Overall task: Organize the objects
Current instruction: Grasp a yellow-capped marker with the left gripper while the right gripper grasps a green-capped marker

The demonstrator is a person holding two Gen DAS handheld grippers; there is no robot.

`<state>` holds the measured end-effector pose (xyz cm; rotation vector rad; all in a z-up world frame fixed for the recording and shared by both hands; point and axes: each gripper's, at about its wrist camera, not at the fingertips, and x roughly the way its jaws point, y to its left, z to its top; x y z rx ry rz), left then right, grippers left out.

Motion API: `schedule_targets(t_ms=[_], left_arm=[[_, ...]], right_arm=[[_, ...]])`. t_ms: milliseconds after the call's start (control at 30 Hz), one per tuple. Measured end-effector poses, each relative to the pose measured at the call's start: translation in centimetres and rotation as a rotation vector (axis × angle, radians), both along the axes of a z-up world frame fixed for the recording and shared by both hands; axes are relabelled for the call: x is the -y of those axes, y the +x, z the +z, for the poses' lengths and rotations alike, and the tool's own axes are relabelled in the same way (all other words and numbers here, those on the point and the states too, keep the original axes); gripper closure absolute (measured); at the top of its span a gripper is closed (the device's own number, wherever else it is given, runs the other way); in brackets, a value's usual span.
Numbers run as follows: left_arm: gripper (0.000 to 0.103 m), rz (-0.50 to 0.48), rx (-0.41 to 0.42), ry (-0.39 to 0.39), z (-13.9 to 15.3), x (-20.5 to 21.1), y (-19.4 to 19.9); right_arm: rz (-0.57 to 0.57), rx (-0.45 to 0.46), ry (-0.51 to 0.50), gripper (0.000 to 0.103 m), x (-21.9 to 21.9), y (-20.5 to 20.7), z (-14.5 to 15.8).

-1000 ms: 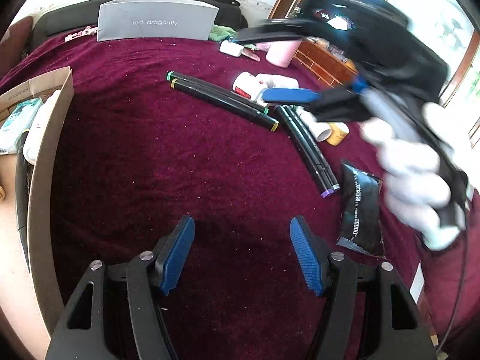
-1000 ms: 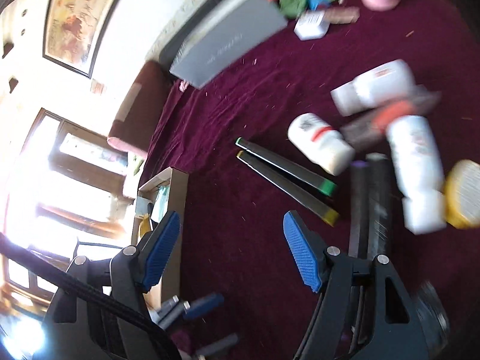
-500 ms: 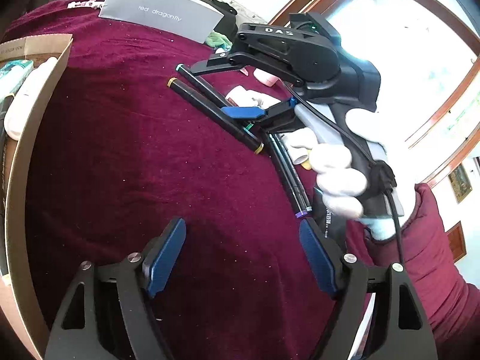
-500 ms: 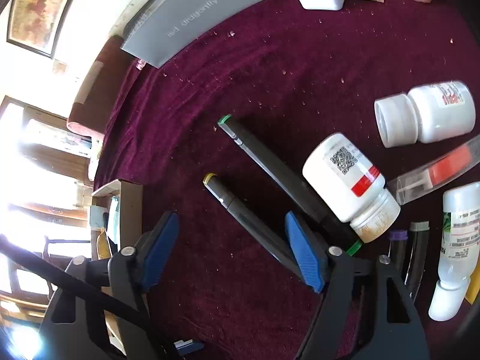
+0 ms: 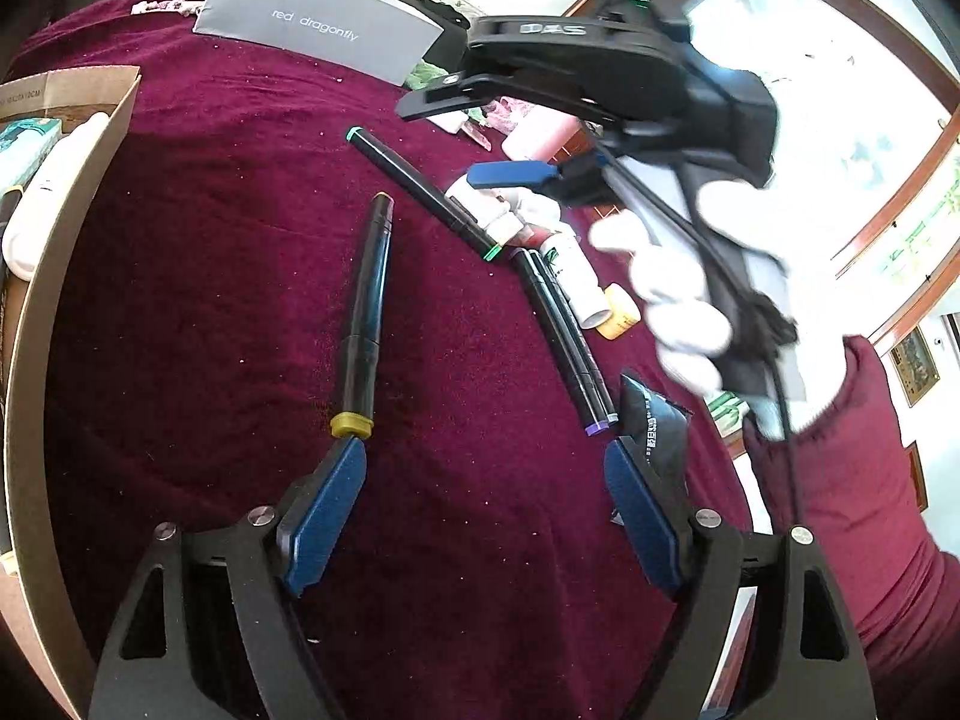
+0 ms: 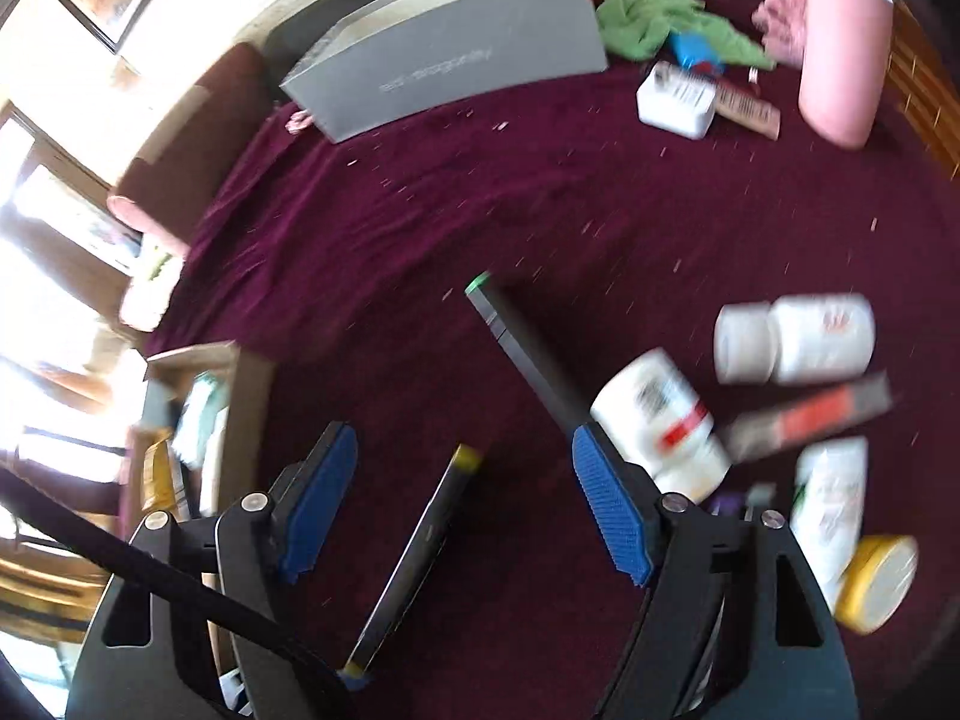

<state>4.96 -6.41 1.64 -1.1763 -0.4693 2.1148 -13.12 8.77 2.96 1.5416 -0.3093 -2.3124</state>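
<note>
A black marker with yellow caps (image 5: 366, 300) lies on the maroon cloth, its near cap just ahead of my left gripper's left fingertip. My left gripper (image 5: 483, 450) has its jaws opening, with only cloth between them. My right gripper (image 6: 462, 432) hovers open above the same marker (image 6: 420, 552), which shows between its pads untouched. A green-capped marker (image 5: 420, 186) lies further back, beside white bottles (image 6: 660, 426). Two more markers with purple ends (image 5: 564, 336) lie to the right. A white-gloved hand (image 5: 678, 300) holds the right gripper.
An open cardboard box (image 5: 66, 228) with items stands at the left edge. A grey box (image 5: 318, 24), green cloth (image 6: 660, 18), pink cup (image 6: 840, 48) and white packet (image 6: 678, 99) sit at the back. A yellow-lidded jar (image 6: 876, 582), orange tube (image 6: 810, 414) and black pouch (image 5: 654, 426) lie right.
The yellow-capped marker has swung away from the green-capped one and now points toward my left gripper. My right gripper has shifted over it. The left jaws stand wider.
</note>
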Motion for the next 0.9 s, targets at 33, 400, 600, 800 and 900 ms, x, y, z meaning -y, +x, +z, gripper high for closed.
schedule_targets(t_ms=[33,400,600,800,900], left_arm=[[0.026,0.000,0.000,0.001,0.0,0.0,0.0],[0.013,-0.046,-0.008,-0.014,0.0,-1.0,-0.6],[0.002,-0.117,-0.016,-0.050,0.2,-2.0,-1.2],[0.013,-0.006,0.001,-0.164,1.8,-1.1,-2.1],[0.013,0.019,-0.029,-0.230,2.7,-1.3,-3.6]], right_arm=[[0.003,0.003,0.022,0.028,0.2,-0.6,-0.3],[-0.047,0.098,0.248,0.065,2.1,-4.3,-3.9],[-0.027,0.106,0.234,0.091,0.9,-1.8,-3.9],[-0.022,0.149,0.089,0.091,-2.3,2.7,-4.3],[-0.029,0.156,0.026,0.091,-3.8,5.6,-4.3]])
